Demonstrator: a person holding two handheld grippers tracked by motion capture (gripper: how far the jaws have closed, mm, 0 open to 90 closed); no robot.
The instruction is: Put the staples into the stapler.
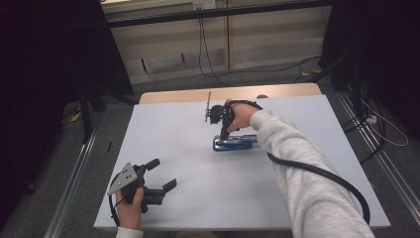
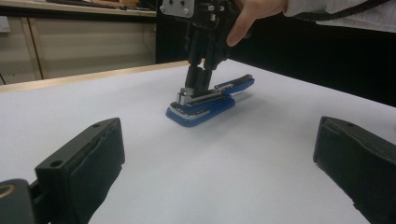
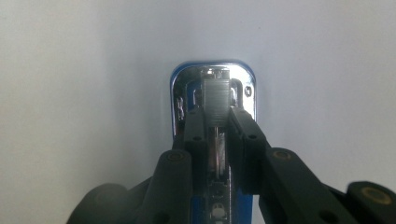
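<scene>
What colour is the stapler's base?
Blue, with a shiny metal top plate; the stapler shows best in the left gripper view.

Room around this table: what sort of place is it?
Probably a lab or recording workspace: black curtains flank the white table, loose cables trail over the floor, and metal rails run alongside.

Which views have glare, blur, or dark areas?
High view: both side edges fall into darkness, table evenly lit. Left gripper view: near jaws soft, stapler sharper. Right gripper view: glare on the stapler's chrome front, the right tool blurred up close.
</scene>
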